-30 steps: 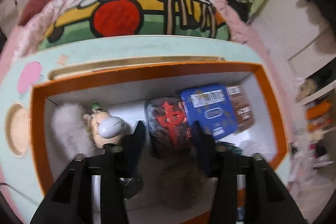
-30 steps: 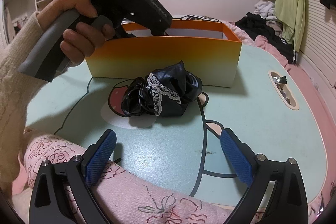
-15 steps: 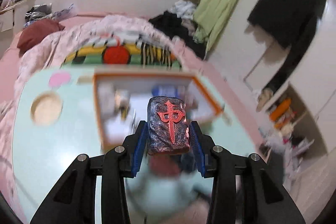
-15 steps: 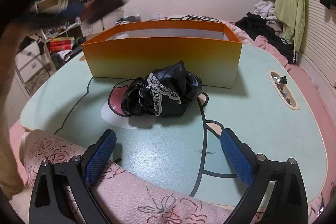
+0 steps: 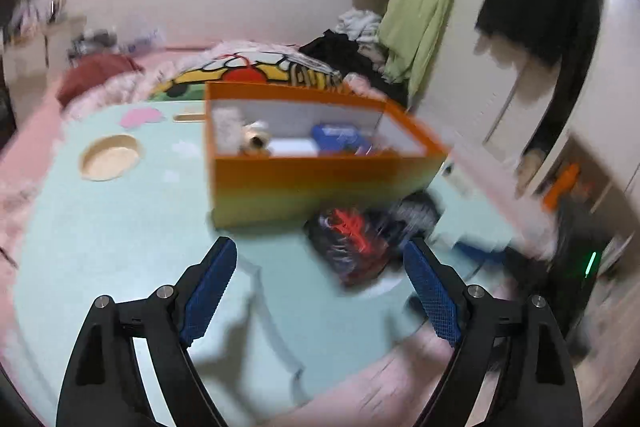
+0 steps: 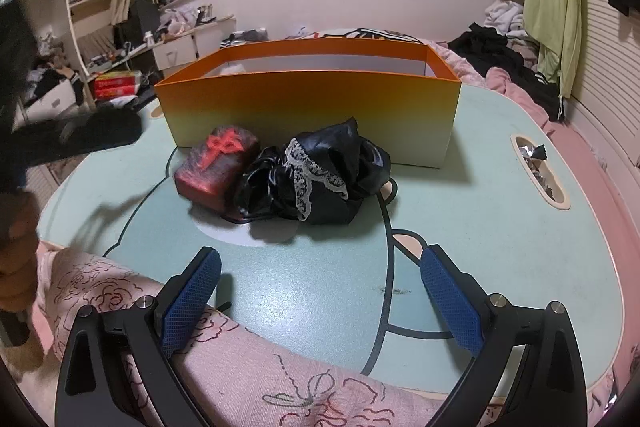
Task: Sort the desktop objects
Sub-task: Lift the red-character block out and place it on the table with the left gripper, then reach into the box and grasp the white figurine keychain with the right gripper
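A: The left gripper has just been opening; its jaws stand wide with nothing between them. The right gripper is spread too, empty, low over the table.

B: And the block?

A: The dark block with the red mark lies on the table, touching the black bag at its three o'clock, with the orange box at twelve.

B: Back the left gripper off cleanly, I'd say, without nudging either.
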{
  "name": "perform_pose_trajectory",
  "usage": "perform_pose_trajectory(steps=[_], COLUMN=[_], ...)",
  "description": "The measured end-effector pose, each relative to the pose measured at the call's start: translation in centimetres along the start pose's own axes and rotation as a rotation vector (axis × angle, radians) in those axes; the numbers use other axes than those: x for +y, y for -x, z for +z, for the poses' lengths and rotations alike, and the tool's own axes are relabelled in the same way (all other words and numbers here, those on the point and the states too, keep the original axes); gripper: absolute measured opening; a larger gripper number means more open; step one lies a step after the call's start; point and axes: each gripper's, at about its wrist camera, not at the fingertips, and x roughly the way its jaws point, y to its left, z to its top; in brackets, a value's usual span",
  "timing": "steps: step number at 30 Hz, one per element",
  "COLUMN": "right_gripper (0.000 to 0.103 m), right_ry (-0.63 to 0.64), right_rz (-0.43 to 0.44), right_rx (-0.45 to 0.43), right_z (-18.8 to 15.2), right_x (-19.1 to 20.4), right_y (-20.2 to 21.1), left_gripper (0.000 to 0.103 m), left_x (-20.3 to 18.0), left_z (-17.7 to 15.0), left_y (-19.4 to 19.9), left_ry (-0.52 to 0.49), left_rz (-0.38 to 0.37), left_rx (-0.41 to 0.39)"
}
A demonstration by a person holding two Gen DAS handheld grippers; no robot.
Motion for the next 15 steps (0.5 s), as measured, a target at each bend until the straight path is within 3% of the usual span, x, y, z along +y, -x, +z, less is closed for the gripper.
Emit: perform_pose_trajectory(steps=[3,5,7,10,15], right_gripper=[0.1,0.1,0.1,0.1,0.095], right_ry=[-0.001,-0.004,-0.007,-0.025,-0.015], right_rz=[0.0,-0.001,-0.007,0.014,0.046], right_rx=[-0.001,-0.004,-0.005,-0.022,-0.126], right_z=[0.0,0.0,0.0,-0.3,0.2], right_x=[0.0,0.0,-0.1,-0.5,0.0], right_y=[0.0,0.0,0.0,0.4,2.9], left_gripper=[0.086,0.092,0.094,0.094,0.094], left_x=[-0.3,-1.0,-1.2,-1.1,-0.9], left_z=[-2.9,-3.8,-3.9,-3.9,-4.2], left_y=[-1.5,-1.9,-2.8,-3.1,-3.2], left_ry=[-0.084,-0.155,-0.138,-0.121,-0.115], left_rz=[0.051,0.128,0.18,0.207,0.212], left_rx=[0.109,0.043,0.021,0.012,-0.014])
